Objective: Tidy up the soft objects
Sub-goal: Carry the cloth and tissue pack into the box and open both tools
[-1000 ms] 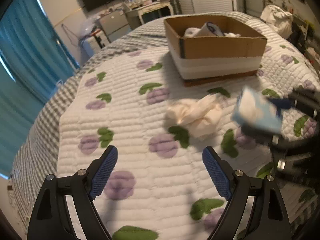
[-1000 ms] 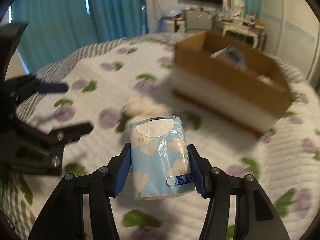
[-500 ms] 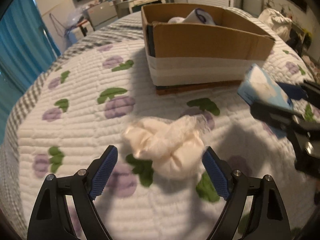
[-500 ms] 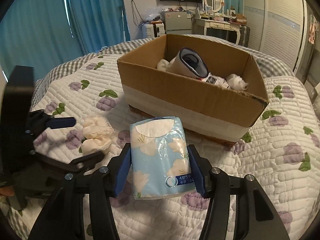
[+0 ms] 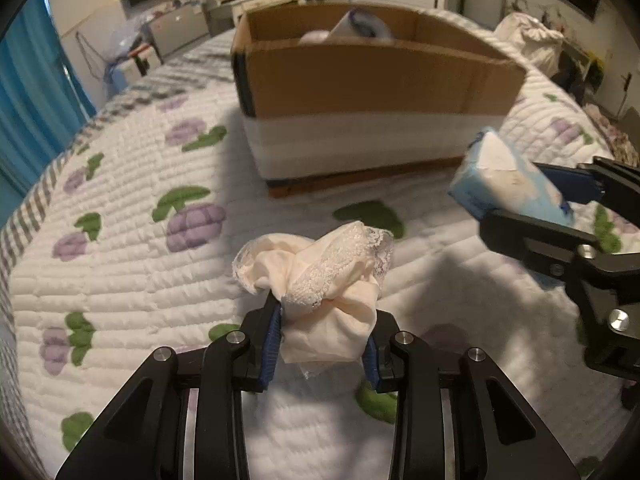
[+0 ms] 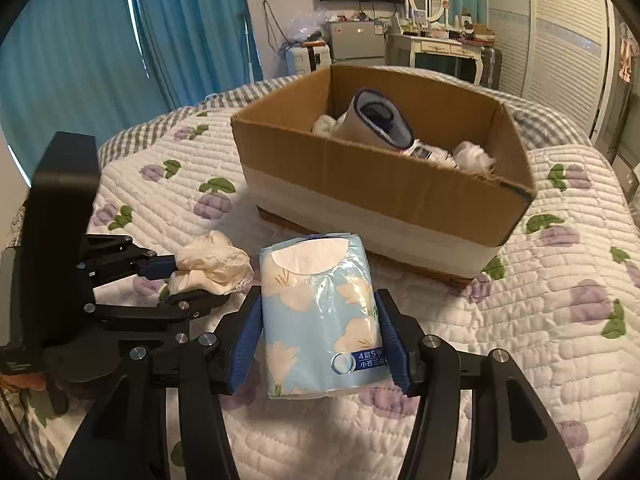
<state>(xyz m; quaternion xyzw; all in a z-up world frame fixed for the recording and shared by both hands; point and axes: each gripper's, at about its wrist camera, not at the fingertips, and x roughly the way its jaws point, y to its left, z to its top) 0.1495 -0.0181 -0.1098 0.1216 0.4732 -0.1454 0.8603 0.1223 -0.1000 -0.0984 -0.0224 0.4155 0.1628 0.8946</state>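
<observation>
My left tool [image 5: 322, 340] has just been closing and now pinches the cream lace cloth [image 5: 320, 276], bunched between its blue pads [image 5: 272, 336] and resting on the bed [image 5: 120, 280] right under the tips. My right tool [image 6: 318, 340] grips the blue tissue pack [image 6: 320, 320], pads squeezing both long sides, held clear of the quilt just to the right of the left tool.

Ahead of both tools, beyond a strip of quilt, stands the cardboard box [image 6: 380, 184], with a slipper [image 6: 380, 120] and white bits already inside. I judge this the pick-up step, both loads secured. Next I need to lift each above the near wall, carry forward and release over the box, watching that the lace does not snag.

Both tools tilt steeply downward toward the bed, side by side.
</observation>
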